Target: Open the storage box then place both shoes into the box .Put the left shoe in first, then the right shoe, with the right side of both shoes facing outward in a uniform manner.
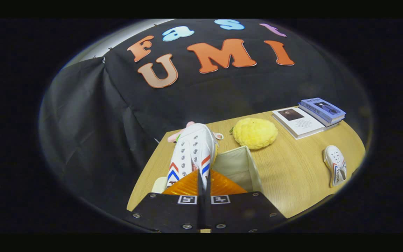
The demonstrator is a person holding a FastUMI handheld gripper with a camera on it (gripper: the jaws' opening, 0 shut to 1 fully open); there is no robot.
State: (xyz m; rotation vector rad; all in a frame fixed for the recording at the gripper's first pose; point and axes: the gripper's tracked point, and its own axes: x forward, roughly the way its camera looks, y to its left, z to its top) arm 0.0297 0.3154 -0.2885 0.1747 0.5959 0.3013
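Note:
My gripper (201, 182) is shut on a white shoe (192, 154) with red and blue chevrons, gripping its heel end; the toe points away from me. The shoe hangs over the left part of the open beige storage box (248, 166), whose fabric wall shows just right of the fingers. The second white shoe (335, 165) lies on its side on the wooden table (292, 175), far to the right of the box.
A yellow plush ball (255, 133) sits just beyond the box. Two books (308, 117) lie at the table's far right. A pink soft toy (180, 133) peeks out behind the held shoe. Black cloth wall surrounds the table.

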